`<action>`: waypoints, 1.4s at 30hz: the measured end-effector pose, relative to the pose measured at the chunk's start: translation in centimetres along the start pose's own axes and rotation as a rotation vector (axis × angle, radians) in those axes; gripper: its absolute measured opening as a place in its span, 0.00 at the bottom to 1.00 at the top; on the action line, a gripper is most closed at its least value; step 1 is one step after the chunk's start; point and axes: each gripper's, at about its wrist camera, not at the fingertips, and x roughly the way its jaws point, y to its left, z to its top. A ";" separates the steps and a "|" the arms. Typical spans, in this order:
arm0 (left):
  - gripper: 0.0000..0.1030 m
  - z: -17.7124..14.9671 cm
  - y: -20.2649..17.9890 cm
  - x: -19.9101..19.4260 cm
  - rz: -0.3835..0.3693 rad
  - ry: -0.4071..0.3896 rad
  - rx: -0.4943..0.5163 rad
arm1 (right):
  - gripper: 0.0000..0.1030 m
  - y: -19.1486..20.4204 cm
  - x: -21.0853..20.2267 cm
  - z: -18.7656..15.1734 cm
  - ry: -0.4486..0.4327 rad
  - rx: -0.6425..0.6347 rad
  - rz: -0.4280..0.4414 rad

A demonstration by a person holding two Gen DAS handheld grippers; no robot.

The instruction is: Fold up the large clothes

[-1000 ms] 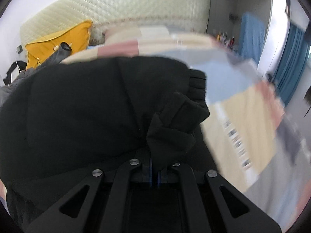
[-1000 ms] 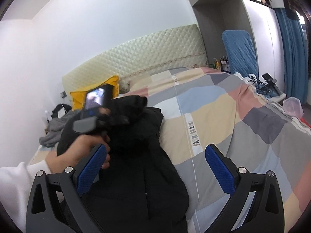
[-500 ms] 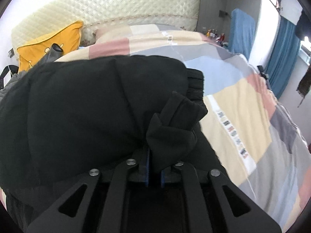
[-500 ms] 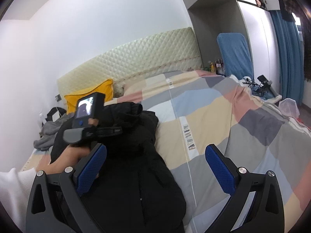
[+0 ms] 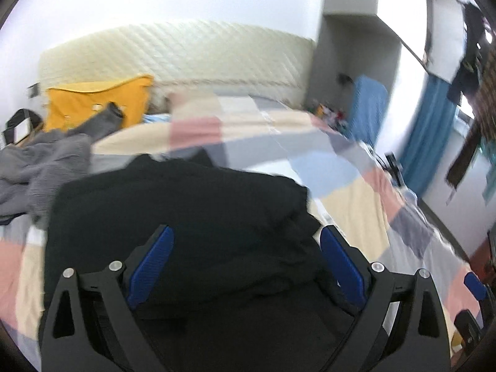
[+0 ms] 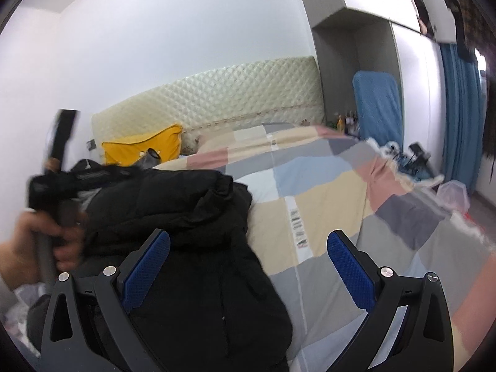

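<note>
Now the left gripper (image 5: 245,266) has just let go: its jaws have been swinging apart, and they stand wide with nothing pinched between the blue pads (image 5: 150,266), only the black jacket (image 5: 186,217) lying below them. That jacket sits on the near left part of the patchwork bedspread (image 6: 325,192), bunched into a thick dark bundle with one layer laid over another, a ribbed cuff (image 6: 224,183) showing at its upper edge in the right wrist view. By the look of it, one fold is down, but the bundle is lumpy and its lower part trails toward the near edge of the bed, so I'd judge the job roughly midway: it needs squaring up and probably another fold. The right gripper (image 6: 248,266) hovers over the jacket's right edge with its jaws spread wide too, holding nothing. At the left of that view a hand (image 6: 46,238) grips the blurred handle of the other tool. A grey garment (image 5: 40,167) lies crumpled by the yellow pillow (image 5: 99,102) near the headboard (image 6: 217,93), untouched, possibly next in line.
</note>
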 end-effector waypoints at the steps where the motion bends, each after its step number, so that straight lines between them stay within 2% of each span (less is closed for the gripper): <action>1: 0.93 0.4 1.3 -0.7 0.020 -0.006 -0.013 | 0.99 0.4 -0.1 0.3 -0.009 -0.009 0.004; 5: 0.93 1.1 5.8 -2.0 0.087 -0.021 -0.023 | 0.99 2.8 0.7 2.9 -0.027 -0.047 0.065; 7: 0.92 1.3 7.7 -2.0 0.150 -0.029 -0.019 | 0.99 4.6 2.3 5.0 -0.031 -0.078 0.112; 10: 0.91 1.3 10.0 -1.2 0.188 -0.017 -0.032 | 0.99 7.0 5.3 6.7 -0.005 -0.109 0.195; 14: 0.87 1.4 12.8 0.8 0.206 -0.001 -0.067 | 0.95 11.2 13.0 9.0 0.095 -0.158 0.283; 17: 0.84 1.8 14.5 3.7 0.233 0.021 -0.068 | 0.93 13.1 19.3 10.0 0.186 -0.105 0.335; 19: 0.81 1.9 15.4 5.4 0.255 0.039 -0.069 | 0.93 14.1 23.3 9.8 0.225 -0.072 0.335; 22: 0.80 1.7 17.3 8.5 0.286 0.063 -0.082 | 0.90 15.8 28.0 8.9 0.241 -0.127 0.294; 25: 0.80 0.8 19.3 11.4 0.254 0.098 -0.122 | 0.89 16.4 30.9 7.3 0.268 -0.157 0.276; 28: 0.81 -0.2 20.4 13.3 0.234 0.124 -0.135 | 0.88 16.7 34.6 4.8 0.369 -0.183 0.255; 35: 0.82 -1.6 21.8 15.4 0.179 0.128 -0.146 | 0.90 17.1 36.4 2.7 0.366 -0.204 0.240; 42: 0.82 -2.4 21.6 16.5 0.194 0.105 -0.117 | 0.90 16.4 37.3 0.5 0.326 -0.178 0.246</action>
